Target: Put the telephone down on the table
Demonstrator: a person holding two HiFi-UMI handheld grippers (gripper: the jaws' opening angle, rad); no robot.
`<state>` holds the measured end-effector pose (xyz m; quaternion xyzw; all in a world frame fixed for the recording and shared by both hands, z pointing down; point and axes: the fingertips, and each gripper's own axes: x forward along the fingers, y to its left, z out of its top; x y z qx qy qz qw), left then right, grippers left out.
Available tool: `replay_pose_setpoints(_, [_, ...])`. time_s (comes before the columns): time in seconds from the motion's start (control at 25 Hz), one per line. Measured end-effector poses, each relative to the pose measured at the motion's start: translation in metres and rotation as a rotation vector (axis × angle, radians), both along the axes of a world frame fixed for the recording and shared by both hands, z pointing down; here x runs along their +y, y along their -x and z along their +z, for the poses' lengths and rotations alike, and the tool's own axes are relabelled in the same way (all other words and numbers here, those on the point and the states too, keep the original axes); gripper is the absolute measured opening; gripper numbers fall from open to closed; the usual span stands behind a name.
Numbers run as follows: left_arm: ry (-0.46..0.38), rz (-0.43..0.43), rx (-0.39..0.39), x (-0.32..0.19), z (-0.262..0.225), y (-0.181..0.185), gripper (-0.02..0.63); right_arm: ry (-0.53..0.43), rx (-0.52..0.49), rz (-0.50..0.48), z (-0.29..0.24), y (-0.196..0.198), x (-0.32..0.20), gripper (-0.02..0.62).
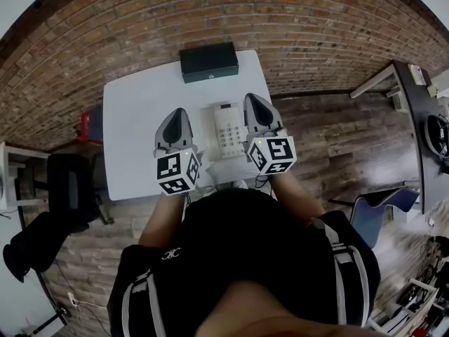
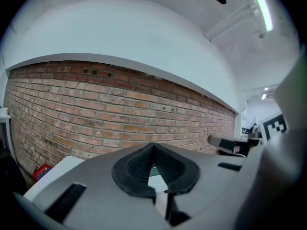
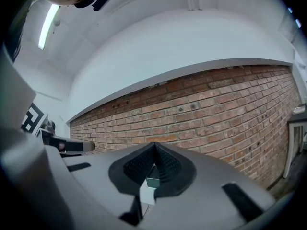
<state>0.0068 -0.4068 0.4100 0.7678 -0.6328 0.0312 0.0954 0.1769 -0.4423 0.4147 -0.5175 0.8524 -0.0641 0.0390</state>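
A white telephone lies flat on the white table, near its front edge. My left gripper hovers to the telephone's left and my right gripper to its right, both raised above the table and pointing toward the brick wall. Both are shut with nothing between the jaws. In the left gripper view the closed left gripper faces the wall, and in the right gripper view the closed right gripper does the same. Neither gripper touches the telephone.
A dark box stands at the table's far edge against the brick wall. A black chair and a red object sit left of the table; a desk and a blue chair are at the right.
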Motion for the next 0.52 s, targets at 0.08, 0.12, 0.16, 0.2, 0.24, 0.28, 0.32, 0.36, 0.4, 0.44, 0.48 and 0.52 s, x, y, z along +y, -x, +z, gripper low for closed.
replay_pose_setpoints(0.08, [0.004, 0.006, 0.002, 0.0, 0.0, 0.0, 0.003, 0.007, 0.001, -0.01, 0.002, 0.003, 0.001, -0.002])
replay_pose_setpoints(0.12, [0.005, 0.009, 0.001, -0.001, 0.0, -0.001, 0.003, 0.01, 0.001, -0.012, 0.003, 0.004, 0.002, -0.002])
replay_pose_setpoints(0.16, [0.006, 0.012, 0.0, -0.001, 0.0, -0.001, 0.003, 0.012, 0.001, -0.011, 0.004, 0.005, 0.002, -0.002])
replay_pose_setpoints(0.2, [0.007, 0.014, -0.002, -0.001, 0.0, -0.002, 0.003, 0.014, 0.002, -0.008, 0.005, 0.006, 0.003, -0.002])
replay_pose_setpoints(0.24, [0.009, 0.017, -0.002, -0.002, 0.001, -0.002, 0.003, 0.017, 0.003, -0.005, 0.006, 0.006, 0.003, -0.002])
replay_pose_setpoints(0.28, [0.012, 0.019, -0.002, -0.002, 0.002, -0.003, 0.003, 0.02, 0.004, -0.003, 0.008, 0.005, 0.004, -0.002])
replay_pose_setpoints(0.32, [0.015, 0.022, -0.002, -0.002, 0.003, -0.005, 0.003, 0.023, 0.005, -0.003, 0.009, 0.005, 0.004, -0.002])
replay_pose_setpoints(0.36, [0.018, 0.025, -0.001, -0.002, 0.003, -0.006, 0.003, 0.027, 0.003, -0.005, 0.011, 0.005, 0.005, -0.002])
replay_pose_setpoints(0.4, [0.02, 0.028, -0.001, -0.001, 0.004, -0.007, 0.003, 0.033, -0.002, -0.009, 0.012, 0.005, 0.005, -0.002])
replay_pose_setpoints(0.44, [0.023, 0.03, -0.001, -0.001, 0.005, -0.008, 0.003, 0.038, -0.008, -0.013, 0.013, 0.005, 0.005, -0.002])
replay_pose_setpoints(0.48, [0.025, 0.033, -0.002, -0.001, 0.006, -0.009, 0.003, 0.043, -0.014, -0.017, 0.014, 0.005, 0.005, -0.002])
replay_pose_setpoints(0.52, [0.027, 0.035, -0.003, -0.002, 0.007, -0.01, 0.003, 0.048, -0.019, -0.021, 0.014, 0.005, 0.005, -0.002])
